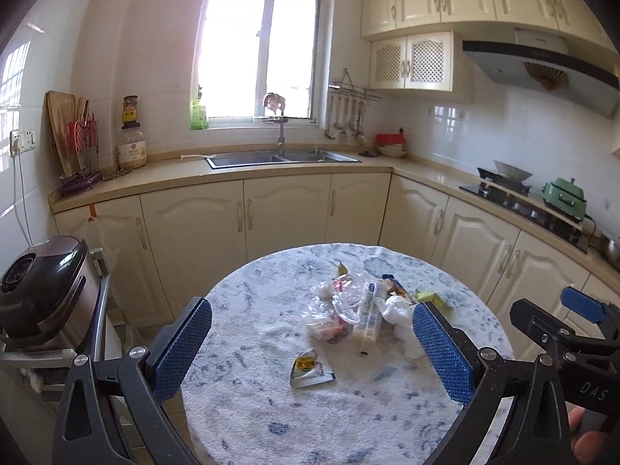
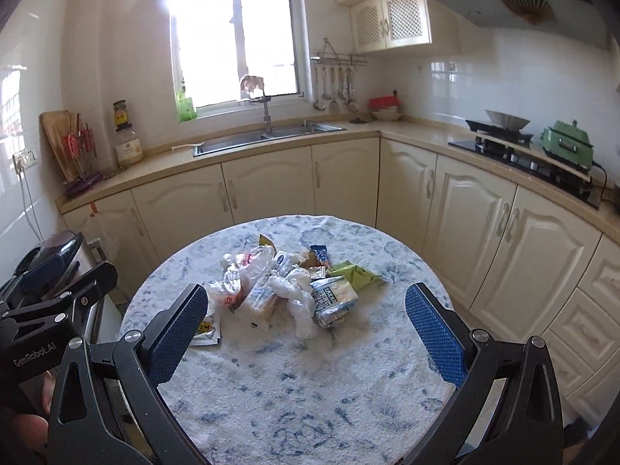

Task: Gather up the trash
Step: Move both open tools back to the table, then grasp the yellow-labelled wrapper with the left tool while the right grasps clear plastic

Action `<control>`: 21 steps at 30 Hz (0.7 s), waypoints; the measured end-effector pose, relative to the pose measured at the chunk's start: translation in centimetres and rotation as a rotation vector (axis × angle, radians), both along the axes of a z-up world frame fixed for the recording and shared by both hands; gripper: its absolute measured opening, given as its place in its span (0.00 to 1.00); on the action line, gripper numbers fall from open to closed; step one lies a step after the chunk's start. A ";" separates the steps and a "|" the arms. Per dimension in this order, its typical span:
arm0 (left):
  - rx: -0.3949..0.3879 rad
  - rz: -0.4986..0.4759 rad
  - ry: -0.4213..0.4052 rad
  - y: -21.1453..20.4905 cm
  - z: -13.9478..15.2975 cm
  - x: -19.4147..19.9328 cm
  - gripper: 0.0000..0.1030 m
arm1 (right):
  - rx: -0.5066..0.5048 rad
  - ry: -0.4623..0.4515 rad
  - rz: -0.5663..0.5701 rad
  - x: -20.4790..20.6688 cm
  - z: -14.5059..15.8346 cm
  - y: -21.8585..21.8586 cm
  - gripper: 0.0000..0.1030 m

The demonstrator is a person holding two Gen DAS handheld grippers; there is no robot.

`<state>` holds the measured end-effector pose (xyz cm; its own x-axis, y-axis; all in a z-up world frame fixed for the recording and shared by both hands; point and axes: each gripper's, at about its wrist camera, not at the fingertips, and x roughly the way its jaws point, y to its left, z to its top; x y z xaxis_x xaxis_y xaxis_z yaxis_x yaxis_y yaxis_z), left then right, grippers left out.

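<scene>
**Plastic and paper litter on round bench, both grippers empty**

Left wrist view: left gripper [image 1: 312, 343] hovered over the cloth-covered bench [image 1: 271, 407], fingers wide apart, holding nothing. Trash pile [image 1: 360, 306] sat past centre; one torn yellow sachet [image 1: 310, 368] lay apart, nearer. Risk: thin film may slip or drag neighbours off the edge.

Right wrist view: right gripper [image 2: 306, 333] likewise spread and empty, the pile [image 2: 294, 283] ahead. Green wrapper [image 2: 354, 273] rested at the pile's right. Risk: a pinch may catch the cloth; no bin was visible, so the drop point was uncertain.
</scene>
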<state>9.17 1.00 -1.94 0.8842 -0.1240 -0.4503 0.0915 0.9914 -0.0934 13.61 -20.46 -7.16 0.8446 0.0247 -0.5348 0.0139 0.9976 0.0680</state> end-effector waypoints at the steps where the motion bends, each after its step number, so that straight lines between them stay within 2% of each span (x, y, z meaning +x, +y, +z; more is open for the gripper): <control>1: -0.003 0.003 0.001 0.1 -0.1 0.1 0.99 | -0.005 -0.004 0.009 0.0 0.1 0.3 1.00; 7: 0.012 0.005 0.030 2.3 0.1 0.6 0.99 | -0.037 0.036 0.044 0.8 0.0 1.5 1.00; 12: 0.043 -0.004 0.104 2.8 -0.2 2.3 0.99 | -0.052 0.109 0.063 2.3 -0.4 2.1 1.00; 16: 0.058 -0.028 0.186 2.5 -1.5 4.8 0.99 | -0.071 0.181 0.072 4.2 -1.8 2.4 0.99; 21: 0.099 -0.061 0.256 1.5 -4.5 8.7 0.99 | -0.059 0.264 0.082 6.7 -4.8 1.9 0.90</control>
<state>17.84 2.48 -6.42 0.7325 -0.1181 -0.6705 0.1375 0.9902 -0.0242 20.31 -18.59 -11.94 0.6724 0.0491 -0.7385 -0.0572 0.9983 0.0143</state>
